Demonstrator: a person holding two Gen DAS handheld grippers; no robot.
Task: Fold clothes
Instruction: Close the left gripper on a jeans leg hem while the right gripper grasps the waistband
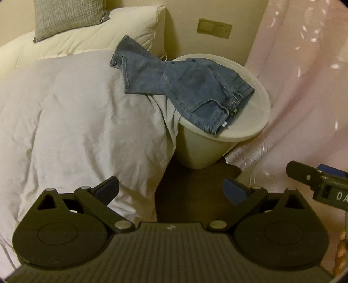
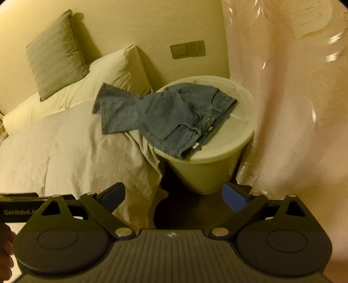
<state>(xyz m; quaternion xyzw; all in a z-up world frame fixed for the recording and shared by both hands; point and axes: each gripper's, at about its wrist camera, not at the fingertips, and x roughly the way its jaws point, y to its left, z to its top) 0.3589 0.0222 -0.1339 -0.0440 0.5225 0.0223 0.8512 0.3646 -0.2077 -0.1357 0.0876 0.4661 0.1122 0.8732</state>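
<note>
A pair of blue jeans [image 1: 184, 87] [image 2: 165, 115] lies crumpled, its waist on a round white side table [image 1: 254, 122] [image 2: 235, 141] and its legs trailing left onto the bed's white duvet [image 1: 76, 122] [image 2: 71, 152]. My left gripper [image 1: 171, 191] is open with nothing between its blue-padded fingers, held well short of the jeans above the dark floor gap. In its own view my right gripper [image 2: 174, 196] is likewise open and holds nothing; its tip also shows at the right edge of the left wrist view. Both hang below and in front of the table.
A pink sheer curtain [image 1: 304, 76] [image 2: 293, 98] hangs right of the table. White pillows [image 1: 97, 37] [image 2: 87, 87] and a grey cushion [image 1: 67, 17] [image 2: 56, 54] lean at the headboard. A wall socket plate [image 1: 214, 28] [image 2: 188, 51] sits behind the table. Dark floor [image 1: 191, 185] lies between bed and table.
</note>
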